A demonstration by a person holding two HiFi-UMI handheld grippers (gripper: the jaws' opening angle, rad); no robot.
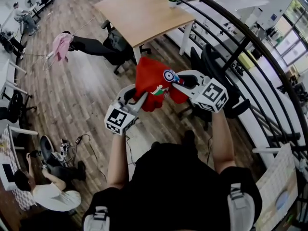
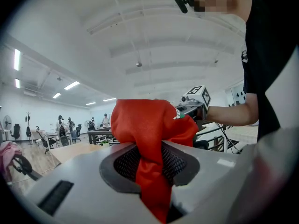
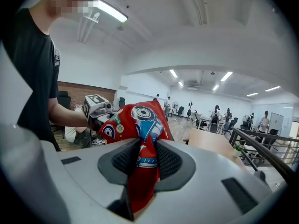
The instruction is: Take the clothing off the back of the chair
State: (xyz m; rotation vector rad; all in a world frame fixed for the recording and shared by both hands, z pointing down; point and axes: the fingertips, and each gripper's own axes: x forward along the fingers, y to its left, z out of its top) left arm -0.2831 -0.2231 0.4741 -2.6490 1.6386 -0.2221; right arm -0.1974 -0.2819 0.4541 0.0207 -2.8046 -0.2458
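In the head view, high over the wooden floor (image 1: 77, 95), we see the red clothing (image 1: 153, 81) bunched in the air between the left gripper (image 1: 140, 99) and the right gripper (image 1: 177, 84). Each has its jaws closed on a fold of it. The cloth touches no chair back that we can make out, so we judge it already lifted free. The black chair (image 1: 208, 61) stands just beside and below the right gripper, close to the railing (image 1: 250, 37). In the left gripper view, the jaws pinch a narrow twisted rope of plain red fabric (image 2: 149, 125), and most of the garment balloons above them. In the right gripper view, the jaws clamp a fold of the printed side (image 3: 140, 125) with its round blue-and-white motifs, and a tail of cloth hangs down through the gap. What worries us is how little fabric each grip holds: if the two hands draw apart, the smooth cloth could slide out of one pair of jaws and the garment would swing from a single pinch — or drop to the floor. A loose hanging part could also catch on the chair or the railing as it is carried past, and the tug would pull it free.
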